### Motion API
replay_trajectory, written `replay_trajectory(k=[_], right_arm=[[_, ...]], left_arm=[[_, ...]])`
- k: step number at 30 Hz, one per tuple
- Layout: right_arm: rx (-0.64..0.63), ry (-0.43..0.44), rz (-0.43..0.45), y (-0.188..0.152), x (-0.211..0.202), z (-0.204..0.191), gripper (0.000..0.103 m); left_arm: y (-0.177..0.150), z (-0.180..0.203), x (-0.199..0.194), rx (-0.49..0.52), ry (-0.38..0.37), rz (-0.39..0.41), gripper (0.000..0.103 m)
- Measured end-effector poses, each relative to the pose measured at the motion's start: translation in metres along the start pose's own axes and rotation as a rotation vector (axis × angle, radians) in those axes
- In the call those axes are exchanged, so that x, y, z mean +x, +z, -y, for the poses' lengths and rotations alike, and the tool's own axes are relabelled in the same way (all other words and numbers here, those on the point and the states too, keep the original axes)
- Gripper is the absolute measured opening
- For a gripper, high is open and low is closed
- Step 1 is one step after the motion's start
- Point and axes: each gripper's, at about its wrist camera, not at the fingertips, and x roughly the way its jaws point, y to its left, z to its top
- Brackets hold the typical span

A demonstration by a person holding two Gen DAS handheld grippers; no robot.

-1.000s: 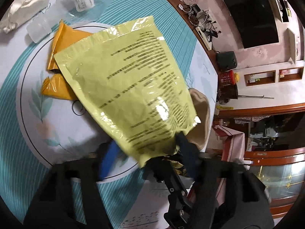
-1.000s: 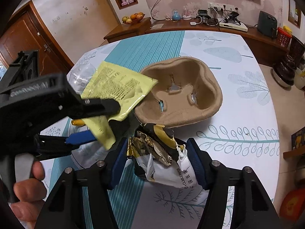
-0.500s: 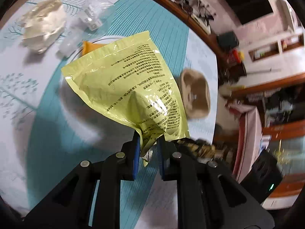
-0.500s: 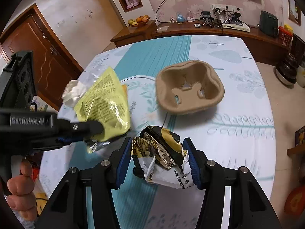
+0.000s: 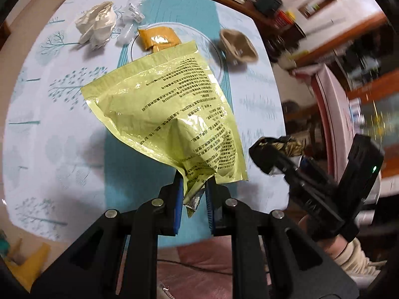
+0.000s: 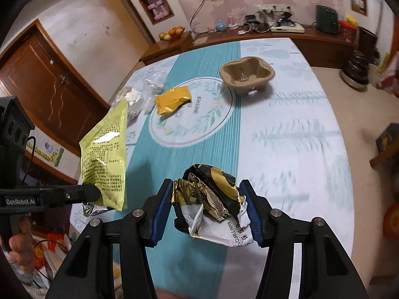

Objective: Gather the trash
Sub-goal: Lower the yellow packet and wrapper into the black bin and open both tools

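Both tongs had pulled up and back from the worktop [image 6: 299, 129] over the last second; cardboard tray [image 6: 247, 74] now far ahead. Left tongs [image 5: 193, 186] pinched the yellow pouch [image 5: 169, 114] by its corner, hanging clear. Right tongs [image 6: 208, 209] clamped the crumpled wrapper [image 6: 212, 199]. Both pieces collected, I judged. Orange packet [image 6: 173, 99] remained well ahead.

Two grippers are seen. One yellow bag [image 5: 172, 114], one crumpled wrapper [image 6: 212, 199], one orange packet [image 6: 173, 99], one cardboard tray [image 6: 247, 74] and one white paper ball [image 5: 96, 23] are counted.
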Motion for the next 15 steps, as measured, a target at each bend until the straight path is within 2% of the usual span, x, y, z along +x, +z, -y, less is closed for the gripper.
replay_trajectory(k=[9, 15], right_arm=[[0.13, -0.036, 0.07, -0.123, -0.064, -0.071, 0.054], [0.171, -0.045, 0.017, -0.201, -0.085, -0.113, 0.054]], left_arm=[[-0.117, -0.029, -0.054, 0.202, 0.007, -0.054, 0.013], [-0.192, -0.052, -0.063, 0.264, 0.026, -0.158, 0.013]])
